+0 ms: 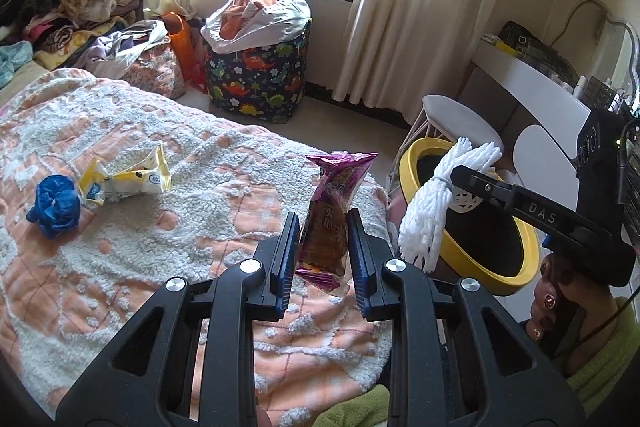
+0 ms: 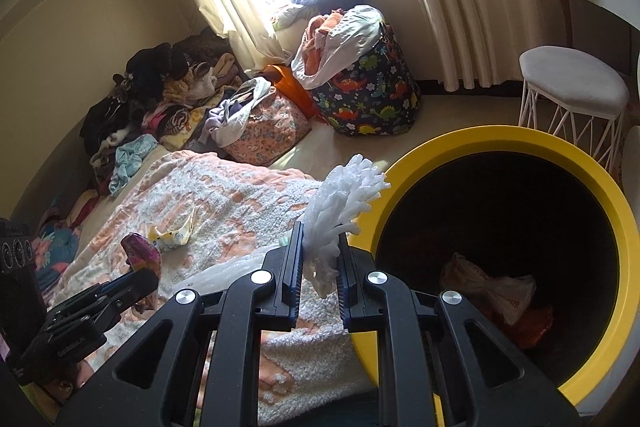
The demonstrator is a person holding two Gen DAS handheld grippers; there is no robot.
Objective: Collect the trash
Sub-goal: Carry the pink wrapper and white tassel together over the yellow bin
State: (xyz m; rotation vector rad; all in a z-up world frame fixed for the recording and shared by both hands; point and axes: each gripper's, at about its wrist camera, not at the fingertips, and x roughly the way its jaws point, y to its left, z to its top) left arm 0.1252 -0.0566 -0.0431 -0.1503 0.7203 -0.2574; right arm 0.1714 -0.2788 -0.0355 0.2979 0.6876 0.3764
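Two grippers (image 1: pixel 323 223) (image 2: pixel 319 239), one wrapper (image 1: pixel 332 211) each, perhaps two more (image 1: pixel 124 179) (image 1: pixel 54 207) behind.

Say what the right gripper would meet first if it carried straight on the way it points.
Probably the yellow rim of the round bin, just past the white foam net in its fingers; depth is unclear, and it might pass left of the rim.

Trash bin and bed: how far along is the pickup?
Done: the yellow bin already holds some bagged rubbish. In hand: the left gripper holds a purple wrapper, the right gripper white foam netting beside the bin's rim. Left: the yellow wrapper and blue wad on the bed.
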